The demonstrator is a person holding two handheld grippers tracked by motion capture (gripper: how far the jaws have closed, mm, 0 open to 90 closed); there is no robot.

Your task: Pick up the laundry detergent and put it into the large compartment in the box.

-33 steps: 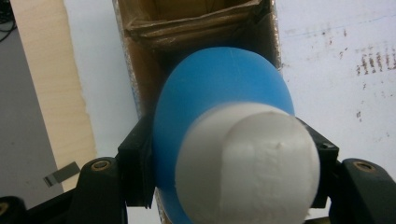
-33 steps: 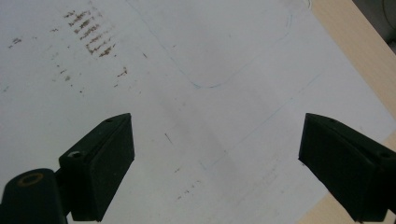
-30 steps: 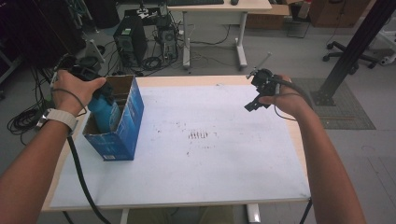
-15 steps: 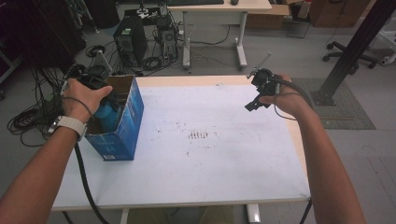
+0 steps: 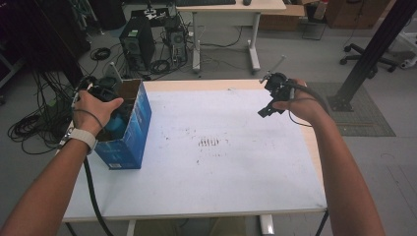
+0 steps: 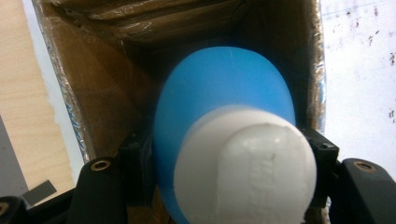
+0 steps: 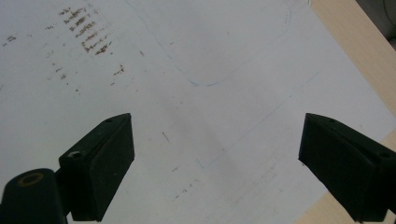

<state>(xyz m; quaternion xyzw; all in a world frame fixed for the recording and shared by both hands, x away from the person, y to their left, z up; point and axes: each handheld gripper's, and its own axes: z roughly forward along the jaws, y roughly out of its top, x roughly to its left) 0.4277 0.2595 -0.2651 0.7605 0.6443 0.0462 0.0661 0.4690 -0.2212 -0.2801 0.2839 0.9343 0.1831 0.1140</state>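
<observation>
A blue plastic bottle with a white cap [image 6: 224, 154] is clamped between the jaws of the left gripper [image 5: 101, 93] and is held inside an open blue cardboard box with a brown interior [image 5: 129, 129], which is stood at the left edge of the white-covered table [image 5: 221, 182]. The bottle's body is seen down within the box's walls. The right gripper [image 7: 215, 172] is held above the table's far right corner, its jaws spread wide with nothing between them.
</observation>
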